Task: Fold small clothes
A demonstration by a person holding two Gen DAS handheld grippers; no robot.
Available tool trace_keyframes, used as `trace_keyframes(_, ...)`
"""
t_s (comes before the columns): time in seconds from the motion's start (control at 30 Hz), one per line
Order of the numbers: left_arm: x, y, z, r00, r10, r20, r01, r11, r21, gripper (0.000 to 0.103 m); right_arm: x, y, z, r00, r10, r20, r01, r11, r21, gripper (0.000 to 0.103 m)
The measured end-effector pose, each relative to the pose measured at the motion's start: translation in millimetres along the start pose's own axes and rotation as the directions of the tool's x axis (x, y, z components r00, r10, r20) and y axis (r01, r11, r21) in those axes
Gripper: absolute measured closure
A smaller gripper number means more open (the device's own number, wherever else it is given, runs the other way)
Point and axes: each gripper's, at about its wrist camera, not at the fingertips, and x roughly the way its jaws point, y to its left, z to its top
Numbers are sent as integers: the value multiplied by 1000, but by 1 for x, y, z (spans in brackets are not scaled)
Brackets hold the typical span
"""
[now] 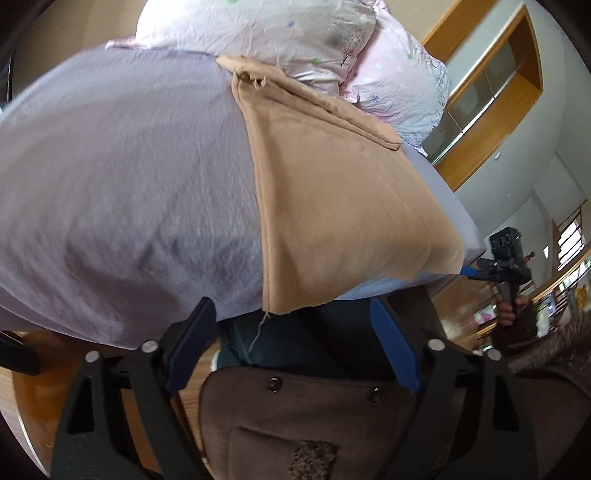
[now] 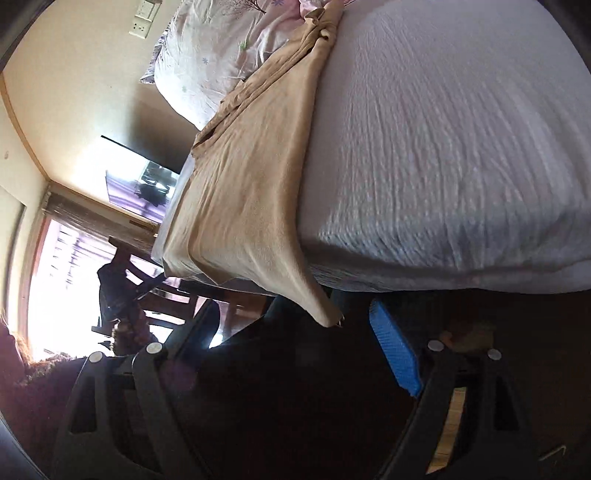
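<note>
Lying lengthwise along the lilac bed (image 1: 110,184), the tan knit garment (image 1: 332,206) dangles its near hem just ahead of both wide-open, empty grippers, left gripper (image 1: 291,317) and right gripper (image 2: 295,321).

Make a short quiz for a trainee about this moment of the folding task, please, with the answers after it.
1. True or false: the tan garment lies spread on the lavender bed.
2. The left claw is: A) open, holding nothing; B) shut on the garment; C) out of view.
3. What lies at the far end of the garment?

Key:
1. True; its near corners hang over the bed edge.
2. A. The right claw is open too.
3. Floral pillows.
</note>
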Motion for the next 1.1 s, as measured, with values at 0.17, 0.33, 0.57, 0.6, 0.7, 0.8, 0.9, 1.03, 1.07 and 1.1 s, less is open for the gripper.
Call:
trace_keyframes(0.17, 27, 13, 4, 993, -113, -12, 111, 984, -139, 70, 18, -6, 5, 995, 104, -13, -104, 995, 5, 36)
trace_keyframes(0.33, 29, 38, 2, 972, -229, 57, 234, 902, -363, 100, 10, 2, 0, 989, 145, -3, -145, 988, -54, 95)
trace_keyframes(0.57, -19, 0, 69, 964, -190, 186, 234, 939, -251, 100, -42, 69, 62, 966, 183, 184, -131, 956, -263, 95)
trace_keyframes(0.6, -20, -5, 91, 964, -167, 206, 212, 952, -221, 100, -47, 80, 81, 957, 182, 224, -112, 950, -292, 95)
trace_keyframes(0.7, -6, -10, 169, 957, -94, 276, 148, 972, -181, 100, -54, 102, 152, 921, 150, 360, -33, 949, -312, 95)
trace_keyframes(0.8, 32, 5, 248, 951, -14, 309, 87, 970, -225, 100, -35, 106, 232, 883, 35, 468, 72, 975, -208, 95)
trace_keyframes(0.9, 88, 31, 309, 960, 79, 269, -2, 962, -273, 100, 5, 85, 306, 872, -103, 478, 156, 985, -72, 95)
trace_keyframes(1.03, 154, 67, 344, 977, 140, 161, -71, 927, -369, 100, 48, 42, 359, 884, -211, 417, 189, 977, 95, 96)
trace_keyframes(1.07, 160, 73, 347, 980, 134, 151, -65, 918, -391, 100, 53, 35, 364, 885, -222, 409, 188, 975, 121, 96)
trace_keyframes(1.1, 165, 76, 350, 980, 133, 145, -65, 914, -400, 100, 58, 29, 368, 884, -243, 398, 199, 969, 150, 96)
